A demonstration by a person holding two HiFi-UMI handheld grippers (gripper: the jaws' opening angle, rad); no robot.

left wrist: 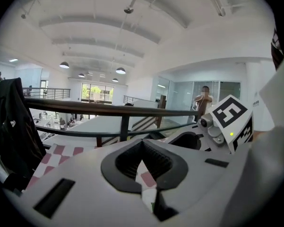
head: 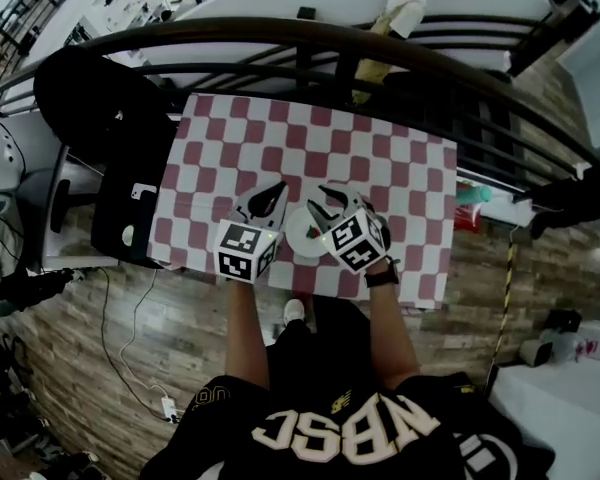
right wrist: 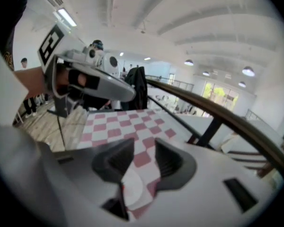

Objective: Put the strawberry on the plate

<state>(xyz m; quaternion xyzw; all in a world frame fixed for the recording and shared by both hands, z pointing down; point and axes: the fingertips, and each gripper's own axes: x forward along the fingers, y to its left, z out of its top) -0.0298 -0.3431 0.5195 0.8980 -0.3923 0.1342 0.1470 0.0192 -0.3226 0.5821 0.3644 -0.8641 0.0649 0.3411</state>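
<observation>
My left gripper (head: pixel 273 196) hangs pinched shut just left of the plate (head: pixel 298 234), my right gripper (head: pixel 332 200) spread and empty over its right side. The strawberry I can't spot anywhere, but I judge it light, soft and easily bruised, so I'd nip its broad shoulders gently.

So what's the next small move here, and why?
Probably ease the open right gripper down toward the plate. Only plate and checked cloth show between its jaws, so it holds nothing. A small red speck at the plate's edge may be the strawberry, though no view shows it clearly.
</observation>
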